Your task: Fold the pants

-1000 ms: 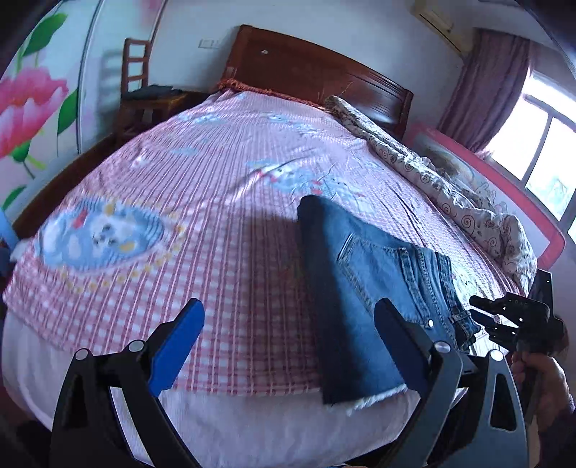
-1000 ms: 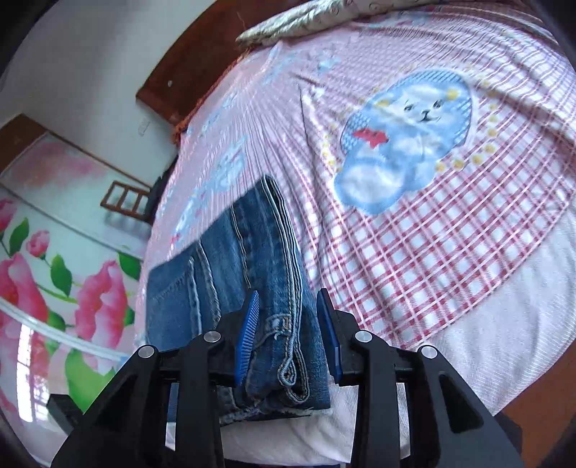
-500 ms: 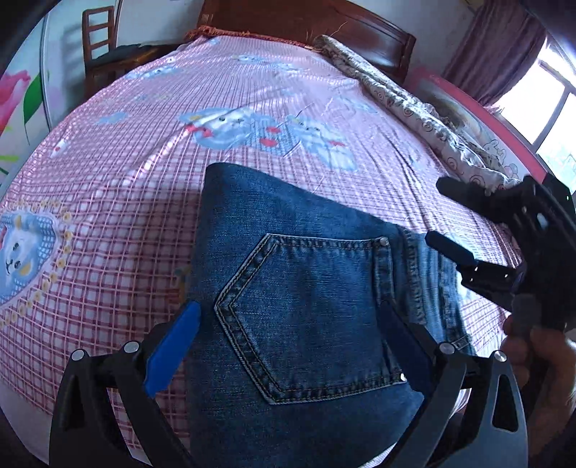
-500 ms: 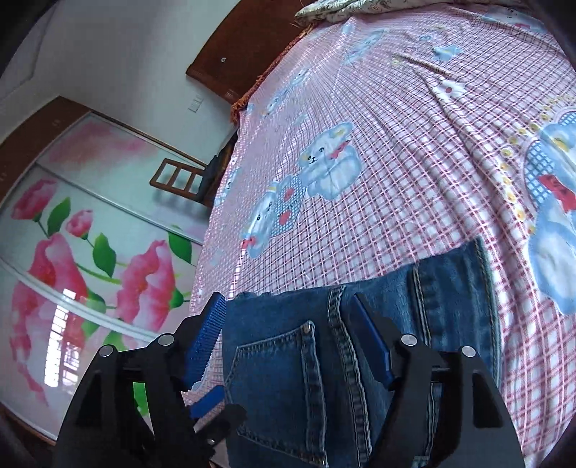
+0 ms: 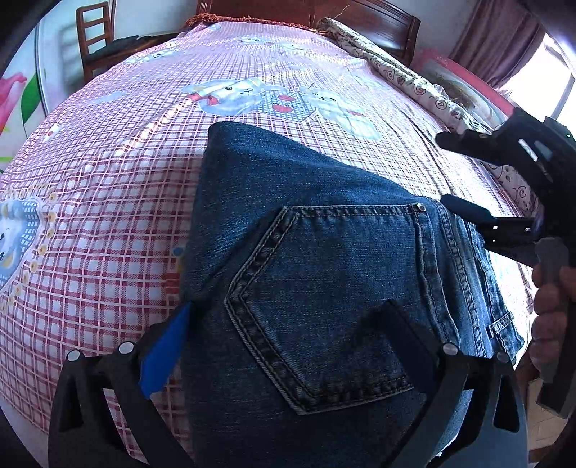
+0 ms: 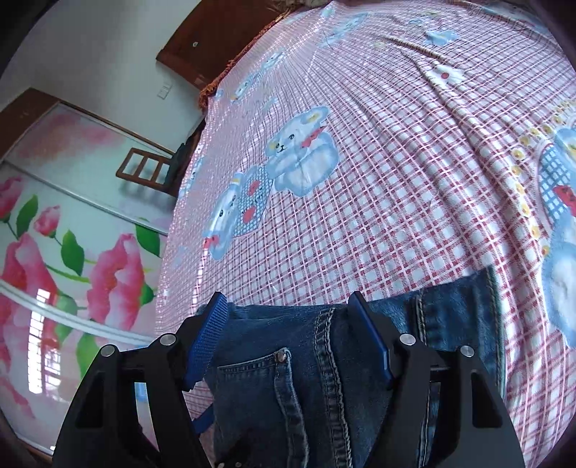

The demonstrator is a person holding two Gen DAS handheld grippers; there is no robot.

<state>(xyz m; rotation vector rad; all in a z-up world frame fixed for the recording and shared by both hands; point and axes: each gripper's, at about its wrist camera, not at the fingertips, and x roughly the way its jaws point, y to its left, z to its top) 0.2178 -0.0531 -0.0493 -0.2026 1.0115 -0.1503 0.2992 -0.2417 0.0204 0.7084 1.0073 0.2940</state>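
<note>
left gripper (image 5: 288,324): jaws spread wide, both fingers low over the folded jeans (image 5: 324,288), the blue pad at the denim's left edge, the other finger over the back pocket (image 5: 331,295); nothing pinched. right gripper (image 6: 288,324): jaws likewise apart, straddling the waistband end of the jeans, denim lying between the pads without being clamped.

the jeans lie folded near the foot edge of the bed, on the pink checked sheet (image 5: 108,216).

the left wrist view alone shows the right gripper (image 5: 504,187) from the side at the jeans' right edge, the hand (image 5: 554,309) on its handle, a patterned quilt (image 5: 414,82), the headboard (image 5: 378,18) and a wooden chair (image 5: 93,39). the right wrist view alone shows the flowered wardrobe door (image 6: 72,252).
</note>
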